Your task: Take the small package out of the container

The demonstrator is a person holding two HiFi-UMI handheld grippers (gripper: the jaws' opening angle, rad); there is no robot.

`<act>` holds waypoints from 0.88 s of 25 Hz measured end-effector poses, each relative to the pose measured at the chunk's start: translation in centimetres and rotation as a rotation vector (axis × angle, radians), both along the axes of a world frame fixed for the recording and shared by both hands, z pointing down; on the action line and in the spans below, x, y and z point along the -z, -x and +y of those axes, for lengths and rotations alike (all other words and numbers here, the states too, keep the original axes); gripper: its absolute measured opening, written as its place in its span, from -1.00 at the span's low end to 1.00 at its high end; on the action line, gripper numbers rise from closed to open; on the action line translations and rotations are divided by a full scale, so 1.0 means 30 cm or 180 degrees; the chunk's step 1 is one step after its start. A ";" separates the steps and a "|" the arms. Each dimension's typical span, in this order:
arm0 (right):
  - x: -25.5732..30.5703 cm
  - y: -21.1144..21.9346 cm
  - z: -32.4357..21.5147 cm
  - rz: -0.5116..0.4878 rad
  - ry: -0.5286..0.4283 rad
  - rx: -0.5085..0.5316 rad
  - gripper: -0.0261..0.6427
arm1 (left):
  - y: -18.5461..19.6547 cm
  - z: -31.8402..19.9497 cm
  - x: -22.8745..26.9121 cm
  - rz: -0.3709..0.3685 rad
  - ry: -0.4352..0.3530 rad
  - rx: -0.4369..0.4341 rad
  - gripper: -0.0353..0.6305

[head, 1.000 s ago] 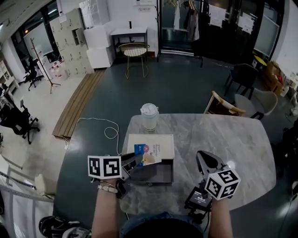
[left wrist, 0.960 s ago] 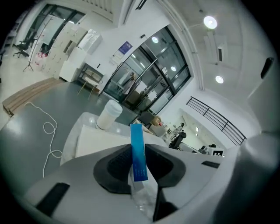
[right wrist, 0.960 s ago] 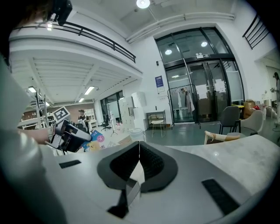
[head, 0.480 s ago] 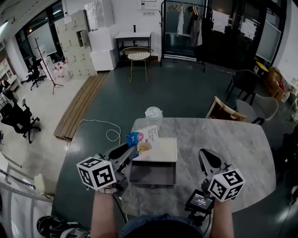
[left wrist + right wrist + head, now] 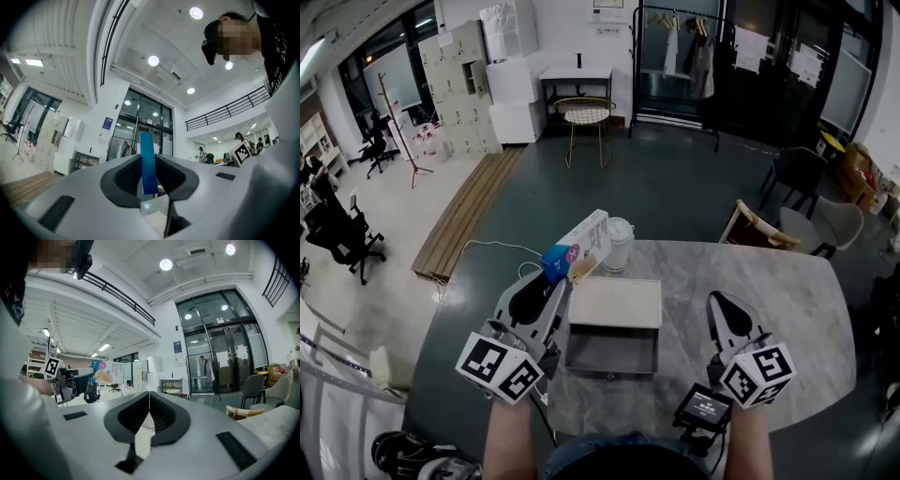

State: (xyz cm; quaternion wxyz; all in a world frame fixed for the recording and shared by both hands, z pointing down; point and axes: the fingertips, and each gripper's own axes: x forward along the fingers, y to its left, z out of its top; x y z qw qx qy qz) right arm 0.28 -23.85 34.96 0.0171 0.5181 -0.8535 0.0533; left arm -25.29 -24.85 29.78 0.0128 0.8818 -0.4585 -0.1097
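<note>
Small package (image 5: 579, 246) clamped in left gripper (image 5: 560, 281); right gripper (image 5: 720, 304) closed, empty.

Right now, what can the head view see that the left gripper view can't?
Only the head view shows the table, the open grey box and the white cup, plus the printed face of the package. Only the left gripper view shows the ceiling lights and the package edge-on, pinched between the jaws of the left tool. Both show the package held in the left tool.
</note>
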 end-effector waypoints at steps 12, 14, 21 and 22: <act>0.026 0.004 -0.009 0.0141 -0.0123 0.0072 -0.85 | 0.049 -0.008 -0.012 -0.0069 -0.0076 0.0354 -0.60; 0.015 0.010 -0.012 0.0207 -0.0112 0.0081 -0.85 | 0.048 -0.012 -0.016 -0.0068 -0.0064 0.0359 -0.60; 0.013 0.013 -0.021 0.0140 -0.0095 0.0022 -0.85 | 0.033 -0.017 -0.019 -0.0172 -0.0070 0.0329 -0.60; 0.014 0.014 -0.021 0.0122 -0.0088 0.0008 -0.85 | 0.033 -0.017 -0.019 -0.0173 -0.0069 0.0323 -0.60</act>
